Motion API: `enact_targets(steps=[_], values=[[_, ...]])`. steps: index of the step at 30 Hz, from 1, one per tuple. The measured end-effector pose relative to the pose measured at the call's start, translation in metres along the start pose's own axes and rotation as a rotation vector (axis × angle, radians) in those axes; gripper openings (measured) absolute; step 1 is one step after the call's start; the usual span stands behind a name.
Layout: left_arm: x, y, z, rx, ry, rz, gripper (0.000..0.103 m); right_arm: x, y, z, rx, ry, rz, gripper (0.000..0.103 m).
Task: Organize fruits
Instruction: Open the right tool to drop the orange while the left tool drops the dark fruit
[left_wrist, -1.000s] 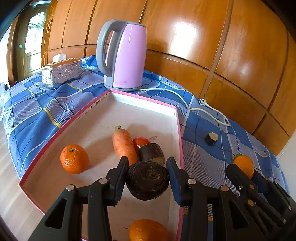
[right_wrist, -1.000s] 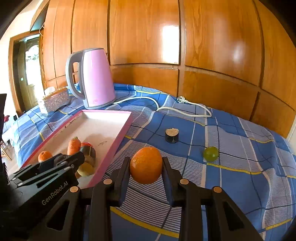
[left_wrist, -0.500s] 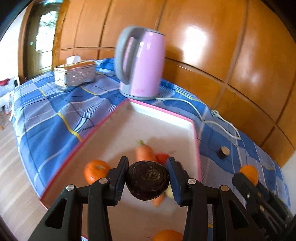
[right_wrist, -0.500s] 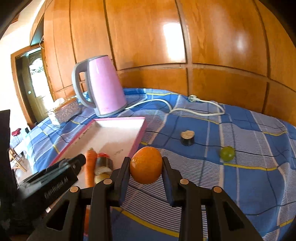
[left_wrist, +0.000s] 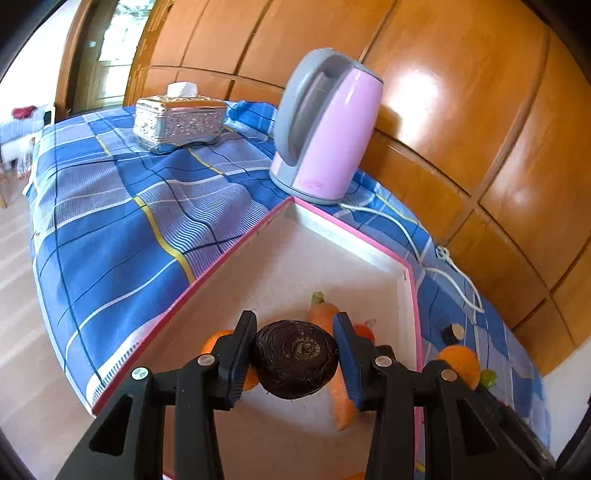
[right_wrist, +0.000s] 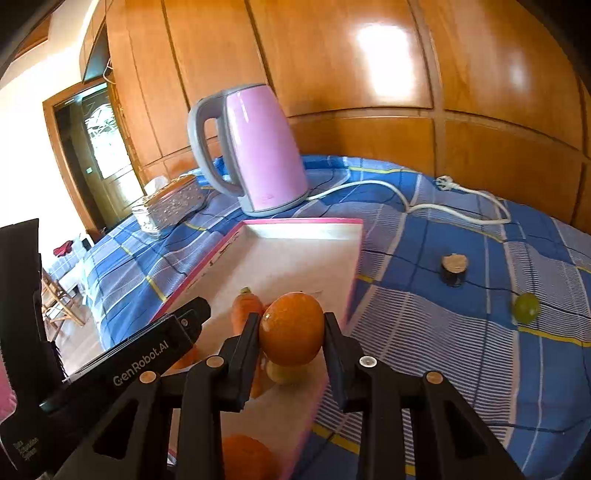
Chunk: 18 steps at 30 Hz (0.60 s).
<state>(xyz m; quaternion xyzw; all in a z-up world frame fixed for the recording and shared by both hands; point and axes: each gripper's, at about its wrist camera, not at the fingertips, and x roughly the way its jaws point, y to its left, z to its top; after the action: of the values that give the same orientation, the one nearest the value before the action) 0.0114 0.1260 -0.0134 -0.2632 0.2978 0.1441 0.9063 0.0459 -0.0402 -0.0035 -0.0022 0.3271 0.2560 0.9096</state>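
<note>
Two items in hand, one per view. Left wrist view: left tongs (left_wrist: 294, 360) pinching a dark round root (left_wrist: 295, 363) (beet-like, cut face toward the camera, fine rootlets on the skin), held above the pink-rimmed tray (left_wrist: 415, 317); it looks firm and fairly dense, rough enough not to slip, and is taken across its widest girth, which seems the soundest hold. Beneath it lie a carrot (left_wrist: 334, 363), something red (left_wrist: 364, 332) beside that, and an orange fruit (left_wrist: 221, 350) partly hidden by the left finger. Beyond the tray on the checked cloth: pink kettle (left_wrist: 325, 125) and silver tissue box (left_wrist: 179, 120). Right wrist view: right tongs (right_wrist: 291, 330) pressed onto an orange (right_wrist: 291, 326) at its equator, poised over the tray's right edge (right_wrist: 352, 280); judged light, slightly yielding, with smooth waxy peel that could roll out if the squeeze slackens, so a mid-body grip suits. Loose on the surface to the right: a small green fruit (right_wrist: 526, 308) (soft-looking, easily bruised) and a short dark stub (right_wrist: 454, 269) with a pale cut top.
</note>
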Motion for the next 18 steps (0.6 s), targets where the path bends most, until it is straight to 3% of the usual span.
enact_targets(steps=[6, 18], values=[[0.0020, 0.0042, 0.0016, -0.030, -0.002, -0.003, 0.043, 0.0081, 0.0030, -0.0037, 0.006, 0.043, 0.023, 0.034], [0.0038, 0.0029, 0.0004, -0.020, -0.004, -0.001, 0.045, 0.0033, 0.0015, -0.0086, 0.006, 0.047, 0.011, 0.034]])
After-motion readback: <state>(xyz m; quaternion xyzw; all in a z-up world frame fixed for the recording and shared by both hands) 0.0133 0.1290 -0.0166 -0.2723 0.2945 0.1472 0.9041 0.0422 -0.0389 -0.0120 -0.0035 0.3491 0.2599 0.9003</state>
